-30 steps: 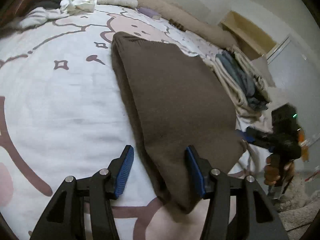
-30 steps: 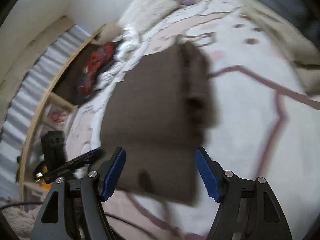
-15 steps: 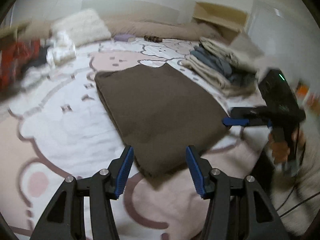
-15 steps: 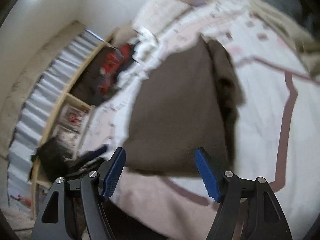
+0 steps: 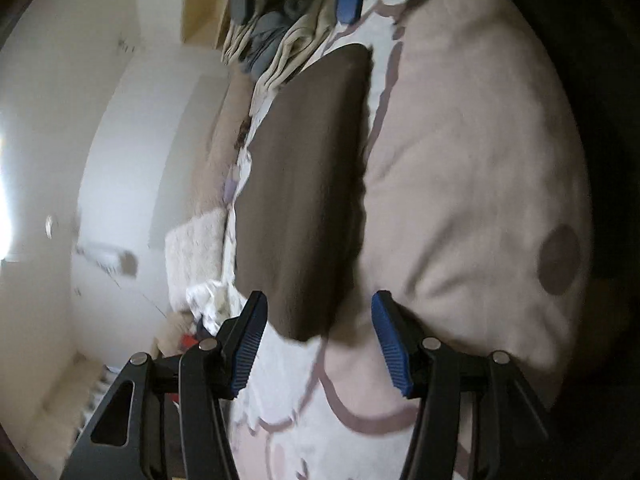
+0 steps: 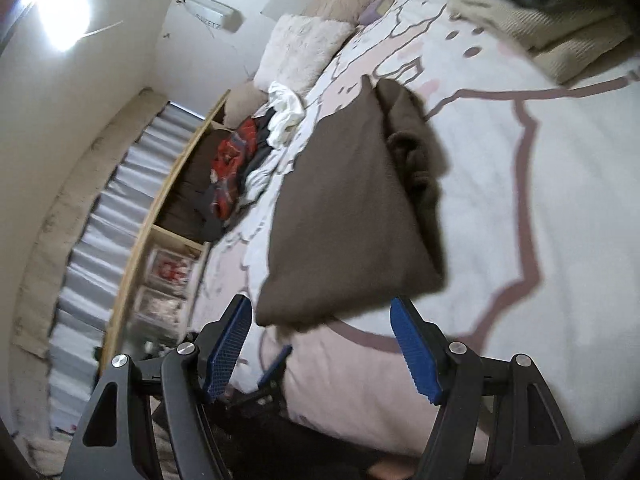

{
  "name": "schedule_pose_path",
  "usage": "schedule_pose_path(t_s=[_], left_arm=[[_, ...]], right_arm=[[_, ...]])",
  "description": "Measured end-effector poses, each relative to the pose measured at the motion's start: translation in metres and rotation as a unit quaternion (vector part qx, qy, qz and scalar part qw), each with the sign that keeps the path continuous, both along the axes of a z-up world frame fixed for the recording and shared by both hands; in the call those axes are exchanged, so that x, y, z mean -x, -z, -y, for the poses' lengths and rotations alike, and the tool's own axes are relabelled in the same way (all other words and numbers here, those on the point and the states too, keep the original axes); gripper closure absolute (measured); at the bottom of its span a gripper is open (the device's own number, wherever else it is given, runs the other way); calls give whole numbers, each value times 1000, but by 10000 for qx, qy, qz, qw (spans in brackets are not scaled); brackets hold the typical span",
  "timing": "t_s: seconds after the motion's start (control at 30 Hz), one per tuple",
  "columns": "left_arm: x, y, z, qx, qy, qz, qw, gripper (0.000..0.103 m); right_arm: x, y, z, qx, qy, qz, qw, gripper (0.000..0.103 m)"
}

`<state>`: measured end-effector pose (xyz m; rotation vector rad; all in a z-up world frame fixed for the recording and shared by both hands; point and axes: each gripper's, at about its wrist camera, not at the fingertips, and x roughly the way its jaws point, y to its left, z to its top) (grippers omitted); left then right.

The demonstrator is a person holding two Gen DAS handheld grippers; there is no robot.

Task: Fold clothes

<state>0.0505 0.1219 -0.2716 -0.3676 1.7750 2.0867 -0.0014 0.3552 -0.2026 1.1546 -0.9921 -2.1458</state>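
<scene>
The left gripper [image 5: 318,338] had its blue pads spread with nothing pinched between them; the near corner of the folded brown garment [image 5: 304,200] showed in the gap just beyond the fingertips, apart from both pads. The garment stretched away from the jaws across the pink-and-white bedspread [image 5: 460,200], and past its far end lay a stack of folded clothes [image 5: 276,44], beige and grey-blue. This view was rolled on its side and blurred.

The right gripper [image 6: 322,346] likewise stood wide apart and empty. The same brown garment [image 6: 344,216] lay ahead of its jaws, the near edge just beyond the fingertips, not touching either pad, with a bunched fold along the side toward the right pad. Beyond the left pad, a heap of unfolded clothes [image 6: 248,148], red, dark and white, sat at the bed's edge, with a fluffy white pillow [image 6: 300,48] farther off
</scene>
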Motion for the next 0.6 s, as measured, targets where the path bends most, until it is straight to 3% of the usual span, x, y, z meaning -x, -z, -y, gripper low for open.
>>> schedule_pose_path(t_s=[0.13,0.27,0.3,0.4,0.57,0.6], left_arm=[[25,2,-11,164,24,-68,9998,49],[44,6,-19,297,30,-424,9987,49],[46,7,-19,333,61,-521,9981,49],[49,9,-16,437,166,-751,9961,49],[32,5,-9,470,196,-934,9943,49],[32,4,-8,405,157,-902,9950,49]], right_arm=[[-12,-6,-9,-396,134,-27,9991,31],[-16,-31,-5,-1826,391,-398,9816,31],[-17,-40,3,-2593,371,-642,9629,31],[-20,-47,31,-4470,34,-1260,8856,31],[-9,-3,44,-5734,-633,-1051,8101,31],[-4,14,40,-5794,-784,-713,8081,31]])
